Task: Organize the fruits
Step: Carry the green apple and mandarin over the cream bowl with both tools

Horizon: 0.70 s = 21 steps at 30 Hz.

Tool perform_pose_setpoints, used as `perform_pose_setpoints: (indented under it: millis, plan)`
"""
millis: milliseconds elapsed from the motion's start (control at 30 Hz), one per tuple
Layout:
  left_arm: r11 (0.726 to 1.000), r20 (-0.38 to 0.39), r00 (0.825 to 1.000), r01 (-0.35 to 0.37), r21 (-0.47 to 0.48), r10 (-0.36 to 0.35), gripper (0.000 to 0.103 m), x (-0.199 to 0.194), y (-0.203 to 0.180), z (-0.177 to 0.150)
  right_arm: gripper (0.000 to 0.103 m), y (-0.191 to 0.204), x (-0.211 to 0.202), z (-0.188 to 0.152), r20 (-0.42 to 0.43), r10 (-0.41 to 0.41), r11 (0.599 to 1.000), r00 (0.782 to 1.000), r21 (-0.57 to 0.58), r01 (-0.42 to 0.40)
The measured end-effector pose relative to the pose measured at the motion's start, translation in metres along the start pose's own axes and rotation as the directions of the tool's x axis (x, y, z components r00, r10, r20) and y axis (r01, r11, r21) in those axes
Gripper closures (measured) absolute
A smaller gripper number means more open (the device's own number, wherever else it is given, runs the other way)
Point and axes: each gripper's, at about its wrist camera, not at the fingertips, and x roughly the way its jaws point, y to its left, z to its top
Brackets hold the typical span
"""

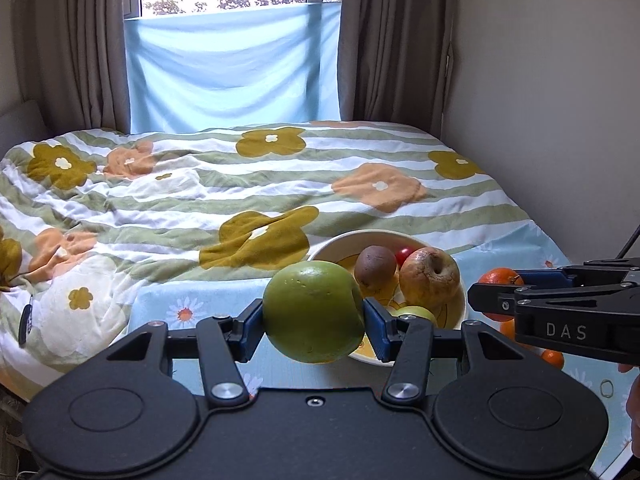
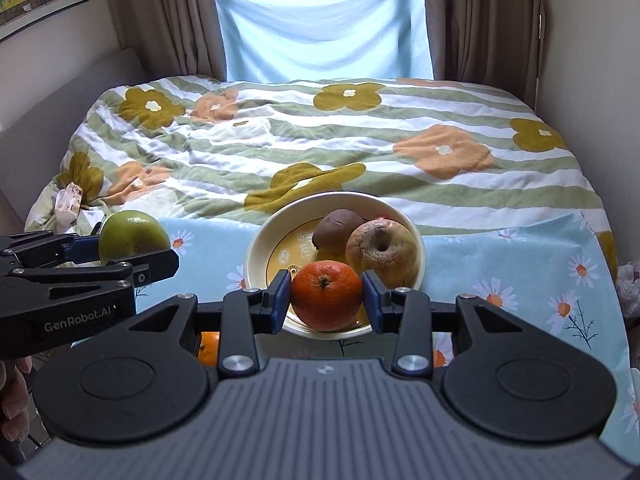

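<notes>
A green apple (image 1: 314,312) sits clamped between the blue pads of the left gripper (image 1: 314,322), one pad pressing on each side of it, lifted clear of the cloth. In the same way an orange (image 2: 326,294) is pinched between the blue pads of the right gripper (image 2: 326,300), stem end facing the camera.

Just past both sets of fingertips stands a cream bowl (image 2: 260,240) with a yellow inside. In it lie a blotchy yellow apple (image 2: 384,250), hollow turned up, a brown fruit (image 2: 338,228) touching it on the left, a small red fruit (image 1: 404,255) behind them and a second, smaller green fruit (image 1: 416,314) at the near rim (mostly hidden by the left gripper's right finger).

Below the right gripper's fingers another orange (image 2: 209,348) rests on the pale blue daisy cloth (image 2: 520,264) that the bowl stands on. Beyond the bowl spreads a striped quilt (image 1: 240,184) with big flowers, then a blue sheet (image 1: 232,64) hung over the window between brown curtains (image 1: 72,40).
</notes>
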Motion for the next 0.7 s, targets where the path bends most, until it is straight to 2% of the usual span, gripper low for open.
perform_pose_setpoints:
  millis: [333, 700]
  plan:
    - [0.993, -0.072, 0.994, 0.092, 0.080, -0.086, 0.047, 0.066, 0.008, 0.013, 0.050, -0.002, 0.048, 0.009, -0.046, -0.073, 0.994, 0.996, 0.084, 0.077]
    - [0.975, -0.160, 0.977, 0.165, 0.147, -0.142, 0.047, 0.126, -0.002, 0.015, 0.050, -0.019, 0.068, 0.002, -0.100, -0.138, 0.977, 0.985, 0.150, 0.152]
